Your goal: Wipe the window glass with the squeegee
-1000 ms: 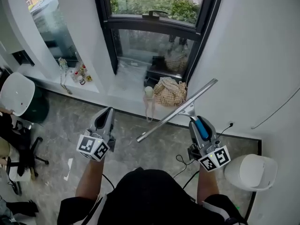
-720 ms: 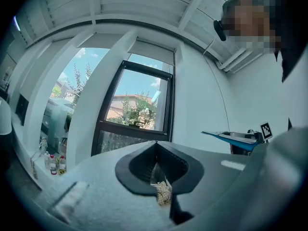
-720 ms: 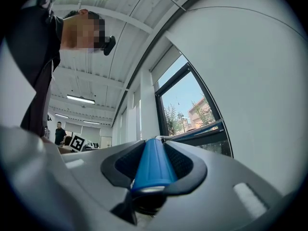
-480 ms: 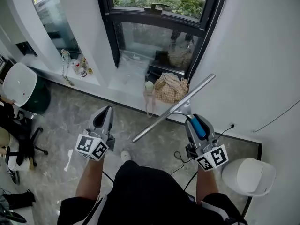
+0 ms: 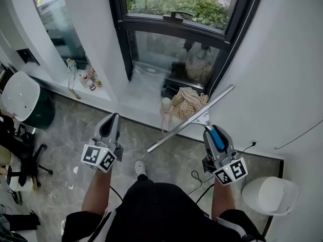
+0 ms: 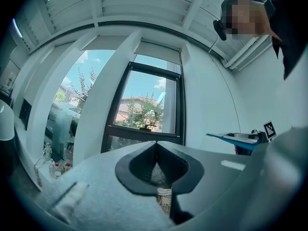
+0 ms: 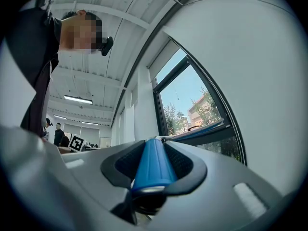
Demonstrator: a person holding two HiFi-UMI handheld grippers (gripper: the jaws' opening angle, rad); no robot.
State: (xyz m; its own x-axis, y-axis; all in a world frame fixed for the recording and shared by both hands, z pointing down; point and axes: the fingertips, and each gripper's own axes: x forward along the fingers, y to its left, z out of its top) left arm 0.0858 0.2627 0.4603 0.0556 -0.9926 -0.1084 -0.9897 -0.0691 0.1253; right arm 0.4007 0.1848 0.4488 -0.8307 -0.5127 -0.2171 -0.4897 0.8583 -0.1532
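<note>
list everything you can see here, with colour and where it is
black-framed window: one, black, straight ahead
squeegee with blue handle and long silver blade: one, blue and silver, in the air before the window, blade slanting
beige checked cloth bag: one, beige, low sill under the window
small bottles: a few, mixed colours, left sill
white rounded chair: two, white, one far left, the other lower right
black cable: one, black, grey floor by the right wall
left tongs: one, grey, shut, empty
right tongs: one, grey, shut on the blue handle

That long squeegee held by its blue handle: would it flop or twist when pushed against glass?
Likely stiff: the squeegee bar shows no sag. It may twist, since the right gripper clamps only its smooth round handle.
</note>
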